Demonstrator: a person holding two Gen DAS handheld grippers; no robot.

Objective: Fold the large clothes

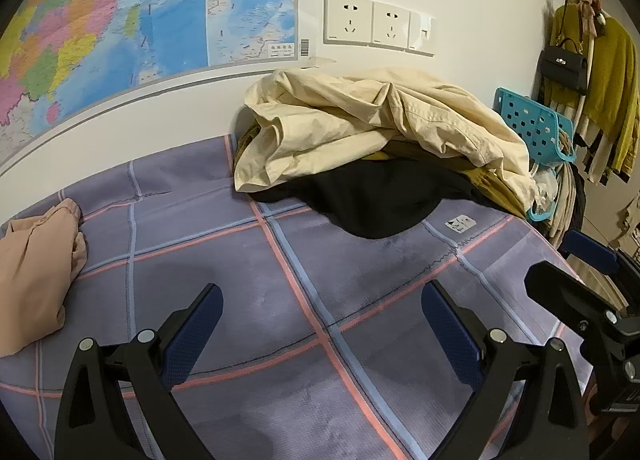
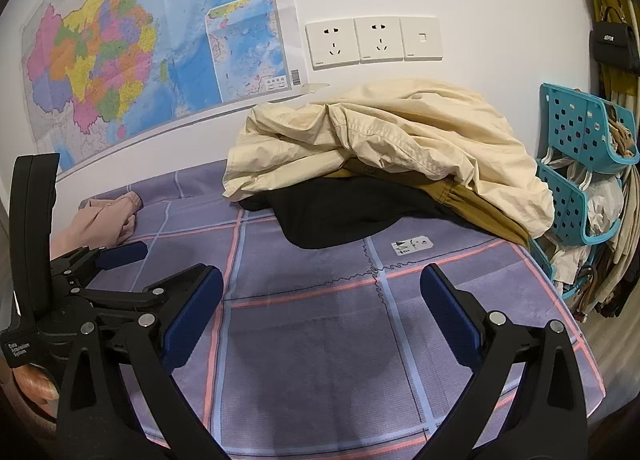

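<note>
Hovering above a bare stretch of the plaid bed cover, the left gripper and the right gripper are both released, jaws spread wide and grasping nothing. By the look of things the folding has barely begun: the heap of clothes lies unfolded at the far side against the wall, just left of the blue basket, and well apart from both grippers. On top sprawls a cream jacket, crumpled and puffed into loose ridges; under it a black garment spills toward the near side, with a mustard piece peeking out at the right. A pink garment lies bunched at the far left, seemingly not neatly folded either.
</note>
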